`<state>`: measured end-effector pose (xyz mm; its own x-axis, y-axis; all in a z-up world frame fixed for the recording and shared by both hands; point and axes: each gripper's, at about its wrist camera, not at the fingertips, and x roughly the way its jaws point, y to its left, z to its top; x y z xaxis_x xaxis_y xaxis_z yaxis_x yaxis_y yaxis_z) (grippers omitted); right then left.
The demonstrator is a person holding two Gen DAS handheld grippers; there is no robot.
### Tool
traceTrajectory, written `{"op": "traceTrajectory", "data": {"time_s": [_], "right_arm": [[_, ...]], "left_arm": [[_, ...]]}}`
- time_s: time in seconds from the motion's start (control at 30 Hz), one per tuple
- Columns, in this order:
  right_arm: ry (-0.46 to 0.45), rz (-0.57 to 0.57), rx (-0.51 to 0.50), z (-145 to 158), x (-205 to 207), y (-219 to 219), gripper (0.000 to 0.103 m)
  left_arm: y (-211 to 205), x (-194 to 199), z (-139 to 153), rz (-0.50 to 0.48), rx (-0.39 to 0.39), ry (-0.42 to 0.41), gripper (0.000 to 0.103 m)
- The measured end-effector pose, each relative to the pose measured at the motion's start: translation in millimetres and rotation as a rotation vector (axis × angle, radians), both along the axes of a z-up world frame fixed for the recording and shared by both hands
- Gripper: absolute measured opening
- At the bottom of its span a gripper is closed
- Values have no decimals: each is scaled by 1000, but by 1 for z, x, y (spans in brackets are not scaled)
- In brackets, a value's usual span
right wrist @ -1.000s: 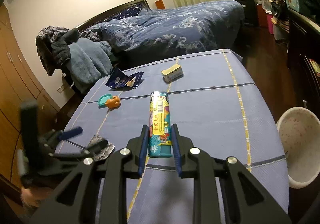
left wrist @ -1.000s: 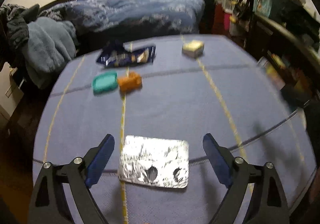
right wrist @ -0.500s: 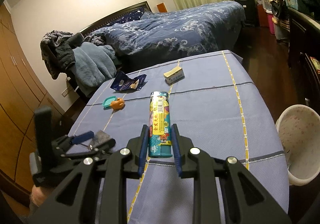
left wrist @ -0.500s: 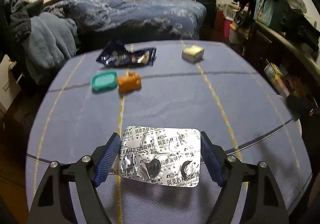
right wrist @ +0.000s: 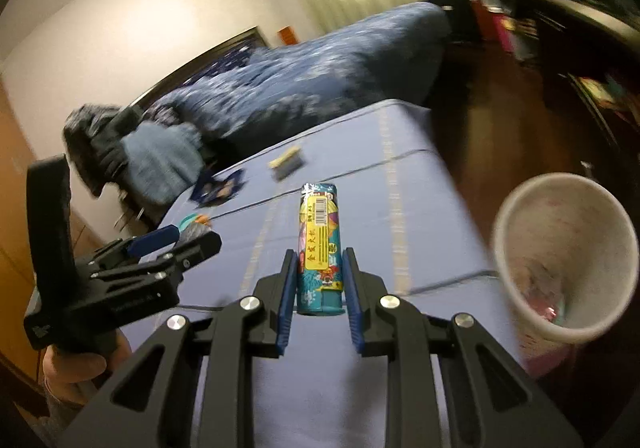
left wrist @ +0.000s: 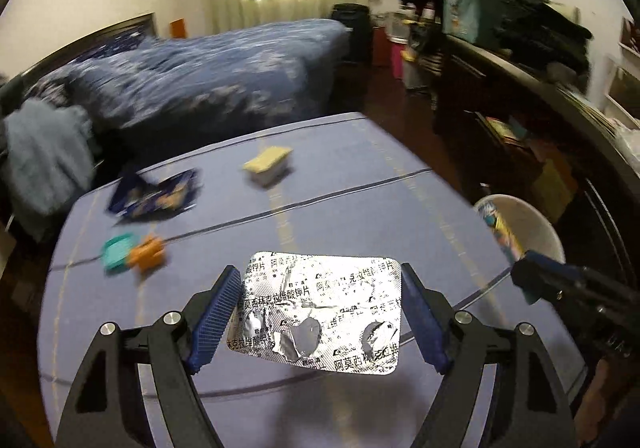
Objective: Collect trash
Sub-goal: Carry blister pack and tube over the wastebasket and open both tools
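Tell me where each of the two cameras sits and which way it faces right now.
Left wrist: sits behind the left gripper, looking down across the table toward the bed; its fingers clamp a foil pill pack; right gripper at right edge.
Right wrist: sits behind the right gripper, facing the same way, tilted; it grips a tube; left gripper and hand show.
Shared: table, bed, white bin, yellow box.

Motion blur smears the blue wrapper beyond reading.
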<state>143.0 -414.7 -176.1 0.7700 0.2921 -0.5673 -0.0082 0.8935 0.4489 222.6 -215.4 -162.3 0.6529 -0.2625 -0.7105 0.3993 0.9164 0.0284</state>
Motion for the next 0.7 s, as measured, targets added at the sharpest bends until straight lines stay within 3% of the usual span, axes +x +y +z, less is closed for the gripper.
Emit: {"op": "traceTrajectory", "data": {"time_s": [0.43,0.7], "right_arm": [[37,-308,-6,-29,-43,-123,24],[80,-441,-54,-50,-38,-166,24]], "left_arm": [[-146,13,-10,-238,-9,60,79],[-222,19,-19,-339,-7,89,79]]}}
